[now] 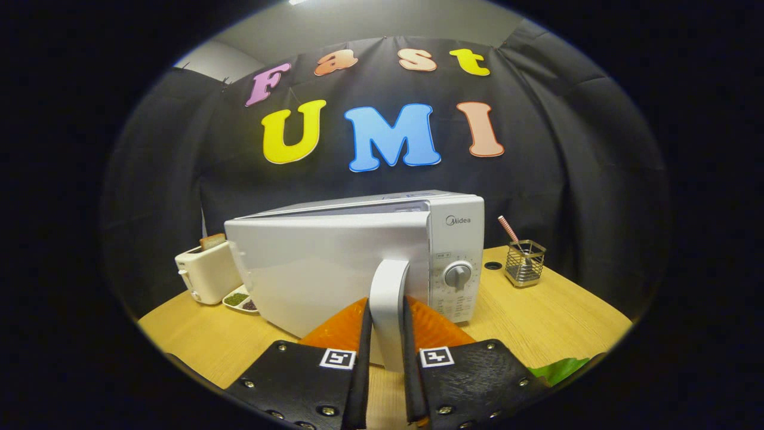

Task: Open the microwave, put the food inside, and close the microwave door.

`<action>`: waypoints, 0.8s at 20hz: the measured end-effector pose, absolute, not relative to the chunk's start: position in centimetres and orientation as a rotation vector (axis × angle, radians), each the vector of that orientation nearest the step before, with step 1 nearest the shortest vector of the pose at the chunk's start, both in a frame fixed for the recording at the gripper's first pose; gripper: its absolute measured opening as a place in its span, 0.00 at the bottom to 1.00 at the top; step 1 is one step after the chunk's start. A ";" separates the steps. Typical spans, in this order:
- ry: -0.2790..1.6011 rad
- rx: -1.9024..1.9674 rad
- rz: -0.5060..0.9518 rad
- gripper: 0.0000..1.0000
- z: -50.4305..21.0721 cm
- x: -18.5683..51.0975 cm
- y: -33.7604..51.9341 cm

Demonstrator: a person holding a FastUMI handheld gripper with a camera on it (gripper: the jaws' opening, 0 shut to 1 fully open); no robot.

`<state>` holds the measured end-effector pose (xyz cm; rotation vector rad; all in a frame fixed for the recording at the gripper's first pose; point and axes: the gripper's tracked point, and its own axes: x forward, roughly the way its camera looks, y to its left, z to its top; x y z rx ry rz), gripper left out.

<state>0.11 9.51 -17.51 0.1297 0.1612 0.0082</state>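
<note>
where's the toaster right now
In the gripper view, the toaster stands on the table beyond the fingers, beside the microwave's hinge side, behind a small dish.

We see a black cloth wall (pixel 561 155) hung behind a light wooden table (pixel 537 316), under a grey ceiling (pixel 370 21) with one bright light.

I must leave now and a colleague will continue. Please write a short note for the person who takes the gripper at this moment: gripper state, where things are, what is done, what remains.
Gripper: shut on the door handle, one finger on each side of it.
Microwave: on the wooden table; its door is swung slightly ajar on the handle side, not yet wide open.
Beside it: a toaster and a small dish on one side, a wire holder on the other.
Done: handle gripped, opening started.
Left: swing the door fully open, put the food inside, close the door. I cannot tell which item is the food.
</note>
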 end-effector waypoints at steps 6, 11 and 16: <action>0.143 0.100 0.132 0.29 -16.9 -3.6 12.3; 0.148 0.072 0.219 0.29 -17.3 -7.4 15.1; 0.161 0.060 0.330 0.29 -17.5 -10.0 18.9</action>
